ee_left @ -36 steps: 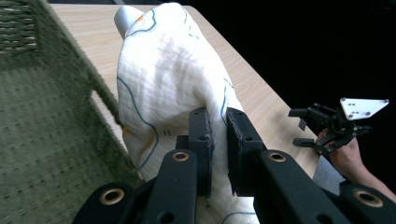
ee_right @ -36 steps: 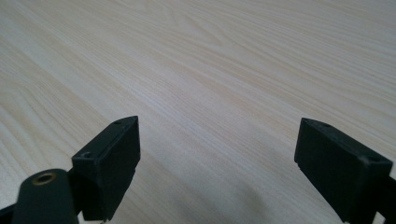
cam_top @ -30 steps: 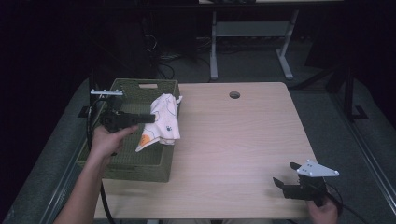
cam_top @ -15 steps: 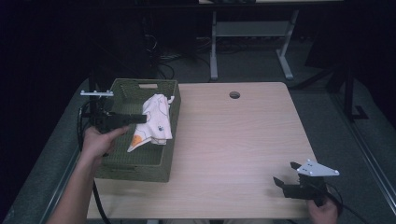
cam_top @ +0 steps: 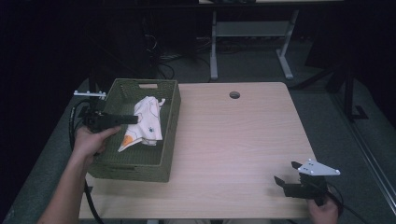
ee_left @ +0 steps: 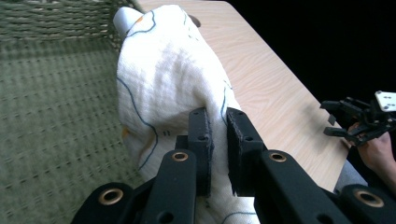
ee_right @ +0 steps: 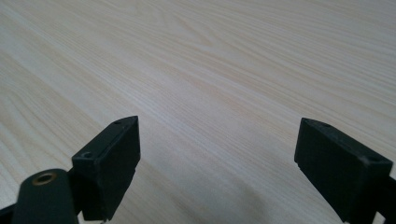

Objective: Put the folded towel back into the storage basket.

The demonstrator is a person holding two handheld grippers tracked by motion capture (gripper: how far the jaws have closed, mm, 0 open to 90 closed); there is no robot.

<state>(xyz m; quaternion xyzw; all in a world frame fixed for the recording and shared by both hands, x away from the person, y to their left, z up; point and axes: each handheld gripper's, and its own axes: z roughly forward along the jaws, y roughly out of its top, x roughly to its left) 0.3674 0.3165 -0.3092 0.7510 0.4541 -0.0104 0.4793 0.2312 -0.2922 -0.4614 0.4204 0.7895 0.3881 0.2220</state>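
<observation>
From the high view, the left gripper [cam_top: 133,119] pinches a white printed cotton cloth [cam_top: 145,122] inside the green woven basket [cam_top: 169,121]; the right gripper [cam_top: 286,178] idles well away from that basket. Left gripper view: thin fold nipped, might slip free. Right gripper view: jaws spread wide over bare wood.

On the table [cam_top: 233,140], at its left edge: basket [cam_top: 140,165]. Inside the basket, toward its right wall: cloth [cam_top: 147,121], partly draped and lifted. Left of the cloth, above the basket's left half: left gripper [cam_top: 133,119], reaching rightward, fingers [ee_left: 201,135] touching the cloth on both sides of a fold. At the table's near right corner, well apart from the basket: right gripper [cam_top: 286,175], over bare tabletop. Near the table's far edge, right of the basket: round hole [cam_top: 234,94]. Behind the table, on the floor: metal frame [cam_top: 247,42].
</observation>
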